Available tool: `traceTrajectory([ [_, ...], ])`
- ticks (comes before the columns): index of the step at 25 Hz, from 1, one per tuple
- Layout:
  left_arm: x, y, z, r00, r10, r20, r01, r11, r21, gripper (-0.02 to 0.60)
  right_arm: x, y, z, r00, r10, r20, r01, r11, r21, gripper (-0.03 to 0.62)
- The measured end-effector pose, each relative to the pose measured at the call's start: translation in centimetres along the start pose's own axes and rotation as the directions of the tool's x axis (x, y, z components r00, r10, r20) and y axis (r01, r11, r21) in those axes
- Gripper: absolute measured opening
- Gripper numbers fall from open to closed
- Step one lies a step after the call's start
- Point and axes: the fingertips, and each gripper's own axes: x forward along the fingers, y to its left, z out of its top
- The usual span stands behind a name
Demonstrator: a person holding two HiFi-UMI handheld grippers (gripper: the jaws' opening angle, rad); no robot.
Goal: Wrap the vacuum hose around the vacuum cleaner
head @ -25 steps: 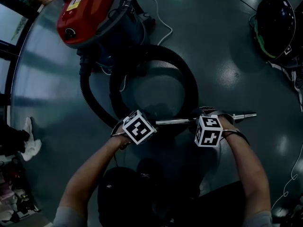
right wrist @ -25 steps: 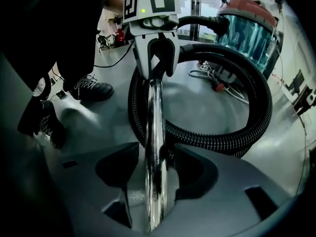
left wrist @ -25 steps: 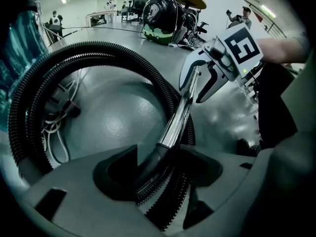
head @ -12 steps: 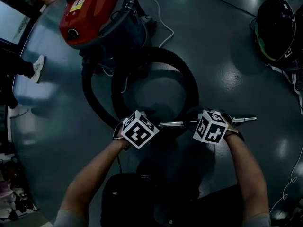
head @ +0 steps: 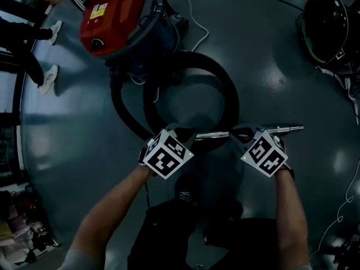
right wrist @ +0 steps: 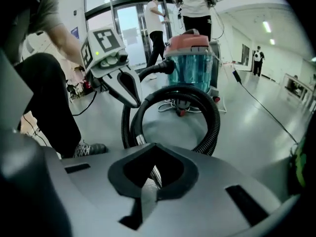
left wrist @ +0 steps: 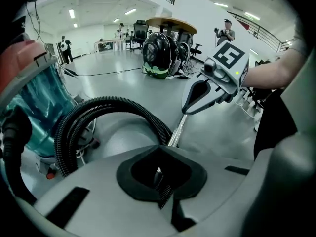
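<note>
The vacuum cleaner (head: 115, 18), red-topped with a teal drum, stands at the upper left on the dark floor. Its black ribbed hose (head: 228, 91) lies in loops in front of it and ends in a metal wand (head: 281, 129) lying across the floor. My left gripper (head: 183, 136) is shut on the wand's hose end, and my right gripper (head: 244, 134) is shut on it further right. In the left gripper view the wand (left wrist: 175, 132) runs out of the closed left gripper (left wrist: 160, 174) towards the right gripper (left wrist: 197, 95). In the right gripper view the right gripper (right wrist: 150, 174) pinches the wand (right wrist: 139, 141).
A black helmet-like object (head: 329, 30) sits at the upper right, with cables (head: 351, 94) below it. A white power cord (head: 194, 21) trails from the vacuum. A person's feet (head: 48, 75) are at the far left. My legs (head: 185, 229) stand just behind the grippers.
Both grippers went from open around the wand to shut on it. A person has walked in at the left, and the head view has shifted so the vacuum sits a little further right.
</note>
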Motion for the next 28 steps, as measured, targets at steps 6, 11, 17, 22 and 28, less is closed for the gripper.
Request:
traceTrajectory([
  [6, -6.9, -2.4, 2.7, 0.999, -0.023, 0.023, 0.023, 1.0, 0.01, 0.006, -7.4, 0.6, 4.1, 0.992, -0.075, 0.098, 0.061, 0.988, 0.143, 0.002],
  [11, -13.1, -4.4, 5.6, 0.997, -0.016, 0.079, 0.015, 1.0, 0.014, 0.006, -12.5, 3.4, 8.8, 0.989, -0.1, 0.108, 0.081, 0.983, 0.163, 0.002],
  [17, -20.5, -9.0, 9.3, 0.992, -0.025, 0.122, 0.023, 1.0, 0.018, 0.006, -20.1, 8.6, 13.5, 0.986, -0.132, 0.106, 0.108, 0.972, 0.208, 0.002],
  [22, -27.1, -13.9, 12.0, 0.986, -0.031, 0.162, 0.028, 0.999, 0.022, 0.006, -26.7, 13.3, 17.7, 0.971, -0.163, 0.176, 0.116, 0.961, 0.25, 0.002],
  [28, -35.5, -18.7, 15.0, 0.979, -0.004, 0.202, -0.013, 0.996, 0.083, 0.006, -34.6, 17.4, 22.8, 0.935, -0.214, 0.283, 0.12, 0.941, 0.316, 0.002],
])
